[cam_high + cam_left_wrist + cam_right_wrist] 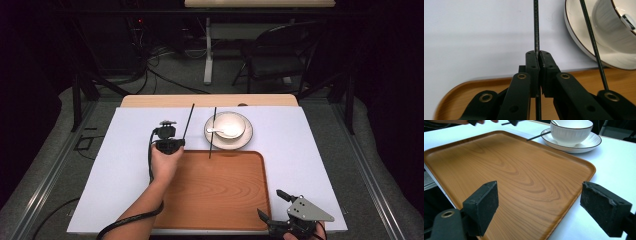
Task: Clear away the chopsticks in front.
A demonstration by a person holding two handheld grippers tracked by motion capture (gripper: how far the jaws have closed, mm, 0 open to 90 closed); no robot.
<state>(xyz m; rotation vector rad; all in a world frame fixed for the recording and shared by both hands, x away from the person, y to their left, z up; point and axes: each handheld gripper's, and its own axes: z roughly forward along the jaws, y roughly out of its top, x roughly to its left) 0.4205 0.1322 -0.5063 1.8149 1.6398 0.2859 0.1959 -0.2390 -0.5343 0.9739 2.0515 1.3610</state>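
White-covered surface (115, 175), dark room behind. Left claw (538, 58) clamped tight on thin black chopstick (536, 30), stick running straight ahead past jaws. Second black chopstick (591, 40) just right of claw, leaning on wooden tray (454, 97) rim beside white bowl and saucer (604, 32). Stick light, stiff, slippery; mid-shaft grip likely steadiest. Forearm extended, wrist level. Right claw (539, 207) wide open, empty, over tray corner.

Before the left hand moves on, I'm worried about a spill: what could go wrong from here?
1. The left tool pinches the held chopstick near one end, so the long free end could swing or slip out.
2. The second chopstick leans on the plate and tray edge; a nudge could roll it off.
3. The bowl with its spoon sits close beside the held stick; a sweep might knock it.
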